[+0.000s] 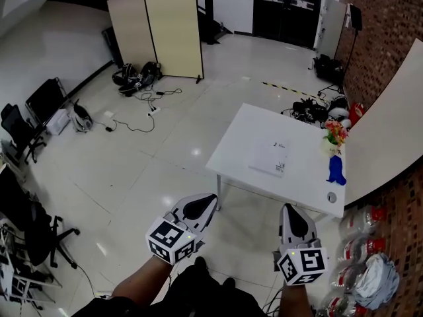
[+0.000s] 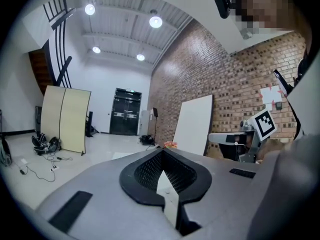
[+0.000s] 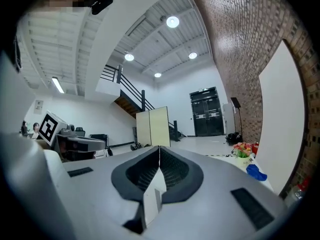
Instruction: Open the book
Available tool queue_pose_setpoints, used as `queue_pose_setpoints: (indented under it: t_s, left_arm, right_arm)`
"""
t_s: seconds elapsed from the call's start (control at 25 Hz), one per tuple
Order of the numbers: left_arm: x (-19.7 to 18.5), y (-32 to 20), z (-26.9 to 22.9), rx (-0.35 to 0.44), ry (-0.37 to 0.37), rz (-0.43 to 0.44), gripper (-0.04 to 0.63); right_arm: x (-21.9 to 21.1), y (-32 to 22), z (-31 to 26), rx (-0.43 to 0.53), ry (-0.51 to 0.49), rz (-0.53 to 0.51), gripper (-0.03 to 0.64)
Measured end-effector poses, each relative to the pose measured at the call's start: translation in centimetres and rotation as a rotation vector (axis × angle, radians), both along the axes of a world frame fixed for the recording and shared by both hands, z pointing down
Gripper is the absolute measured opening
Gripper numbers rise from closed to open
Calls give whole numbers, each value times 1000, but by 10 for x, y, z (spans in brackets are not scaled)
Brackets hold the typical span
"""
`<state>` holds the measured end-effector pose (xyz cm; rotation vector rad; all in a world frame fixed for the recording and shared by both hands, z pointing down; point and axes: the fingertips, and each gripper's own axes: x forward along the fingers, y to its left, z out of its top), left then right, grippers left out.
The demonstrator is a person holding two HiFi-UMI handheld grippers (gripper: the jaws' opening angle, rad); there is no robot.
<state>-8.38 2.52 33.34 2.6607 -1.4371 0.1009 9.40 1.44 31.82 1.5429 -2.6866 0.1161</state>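
Note:
A closed white book lies flat on the white table, some way ahead of both grippers. My left gripper is held over the floor short of the table's near left corner, its jaws together and nothing in them. My right gripper hovers just before the table's near edge, likewise shut and empty. In the left gripper view the left gripper has its jaws meeting at the tip. The right gripper looks the same in its own view. Neither gripper touches the book.
On the table's right side stand a flower vase, a blue object and a small grey disc. A white board leans on the brick wall. Bottle packs lie at lower right, office chairs at left, folding panels beyond.

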Motion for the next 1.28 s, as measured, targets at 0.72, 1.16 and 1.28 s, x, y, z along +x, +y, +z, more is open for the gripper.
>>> queue_pose_setpoints:
  t_s: [0.72, 1.16, 1.28]
  left_arm:
    - [-82, -229, 19, -11, 46, 125, -5]
    - [-64, -339, 21, -7, 48, 64, -5]
    - [-49, -373, 19, -15, 37, 44, -5]
  right_arm:
    - [-67, -216, 10, -26, 73, 201, 0]
    - [-45, -337, 23, -67, 49, 193, 0]
    - [-33, -372, 19, -67, 43, 155, 0]
